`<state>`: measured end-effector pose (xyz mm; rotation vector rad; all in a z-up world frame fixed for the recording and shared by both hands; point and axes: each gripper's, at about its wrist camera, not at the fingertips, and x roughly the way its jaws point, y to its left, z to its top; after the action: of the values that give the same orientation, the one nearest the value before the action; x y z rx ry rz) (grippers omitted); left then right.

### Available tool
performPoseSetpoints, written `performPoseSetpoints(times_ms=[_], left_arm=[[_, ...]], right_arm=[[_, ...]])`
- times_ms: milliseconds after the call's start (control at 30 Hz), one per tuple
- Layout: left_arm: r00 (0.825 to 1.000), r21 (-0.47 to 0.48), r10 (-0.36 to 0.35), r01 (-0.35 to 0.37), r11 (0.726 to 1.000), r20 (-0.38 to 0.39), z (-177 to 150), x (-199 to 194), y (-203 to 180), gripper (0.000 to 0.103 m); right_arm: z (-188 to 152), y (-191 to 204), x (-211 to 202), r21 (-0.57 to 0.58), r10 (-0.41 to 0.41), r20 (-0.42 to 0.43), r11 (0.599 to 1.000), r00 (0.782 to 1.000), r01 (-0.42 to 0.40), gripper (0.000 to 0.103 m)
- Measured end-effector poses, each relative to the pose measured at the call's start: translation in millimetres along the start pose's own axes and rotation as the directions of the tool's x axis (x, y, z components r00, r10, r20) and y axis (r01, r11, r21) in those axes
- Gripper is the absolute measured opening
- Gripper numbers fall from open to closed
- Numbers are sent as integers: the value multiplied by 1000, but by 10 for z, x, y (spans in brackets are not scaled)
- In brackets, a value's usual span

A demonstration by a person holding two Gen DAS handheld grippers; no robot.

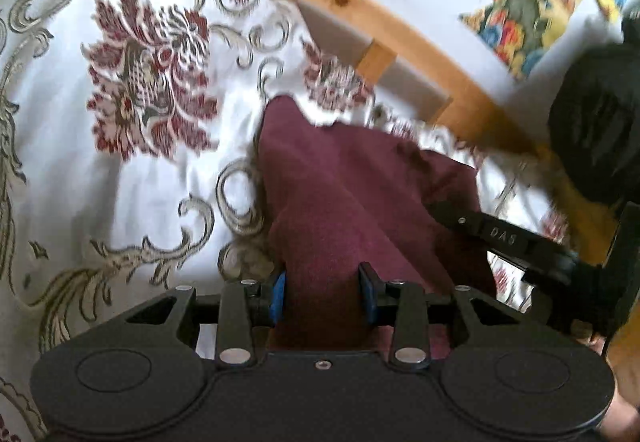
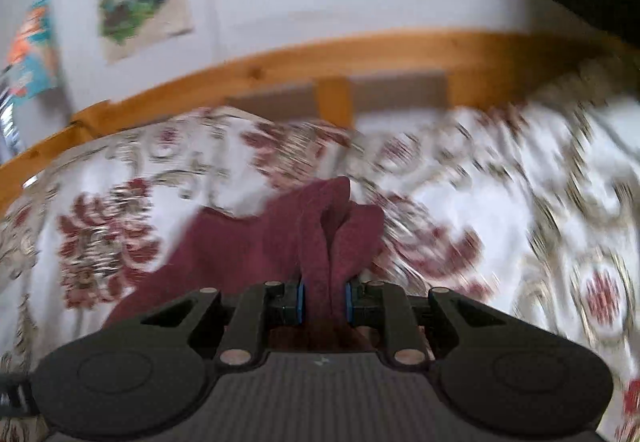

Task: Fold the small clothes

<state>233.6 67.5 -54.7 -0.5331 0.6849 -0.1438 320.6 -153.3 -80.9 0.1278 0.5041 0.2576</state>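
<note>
Fingers (image 1: 280, 292) of both grippers clamped on soft, bunched maroon knit cloth (image 1: 360, 193), above glossy floral-patterned bedspread (image 1: 120, 181).

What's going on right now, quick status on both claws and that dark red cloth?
Left gripper and right gripper both clamped on the maroon garment, bunched above the floral bedspread. Nothing in the way.

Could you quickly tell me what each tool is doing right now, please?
Left tool: shut on the maroon garment.
Right tool: shut on a bunched fold of the maroon garment.
</note>
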Motion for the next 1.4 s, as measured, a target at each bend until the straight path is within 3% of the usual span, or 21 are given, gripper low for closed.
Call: performPoseSetpoints(times_ms=[167, 333, 433, 600, 667, 700, 967, 1200, 1400], left_arm=[[999, -9, 20, -20, 1000, -37, -77, 59, 37, 42], [998, -24, 28, -29, 999, -50, -82, 96, 54, 45], [998, -30, 25, -26, 999, -51, -78, 94, 50, 47], [998, -65, 19, -23, 998, -64, -48, 67, 50, 63], [998, -70, 20, -25, 997, -62, -34, 30, 32, 70], [998, -65, 23, -26, 998, -55, -27, -4, 13, 76], [999, 67, 29, -32, 997, 46, -35, -445, -273, 98], [993, 159, 54, -70, 985, 103, -53, -949, -486, 102], [983, 203, 85, -117, 972, 162, -139, -1428, -521, 102]], right_arm=[[-140, -258, 92, 112, -23, -35, 993, 999, 26, 26], [-173, -181, 28, 7, -96, -22, 995, 995, 96, 39], [-161, -193, -77, 9, -121, -19, 993, 993, 121, 51], [-127, -214, -324, 20, -138, -3, 990, 990, 138, 64], [-135, -232, -484, 24, -146, 10, 989, 989, 146, 79], [-141, -242, -560, 28, -145, 19, 989, 989, 144, 81], [-154, -207, -1279, 55, -108, 142, 993, 984, 101, 102], [-258, -99, -1837, 35, -69, 248, 997, 966, 63, 103], [-418, 7, -2255, 2, -61, 289, 998, 956, 63, 103]])
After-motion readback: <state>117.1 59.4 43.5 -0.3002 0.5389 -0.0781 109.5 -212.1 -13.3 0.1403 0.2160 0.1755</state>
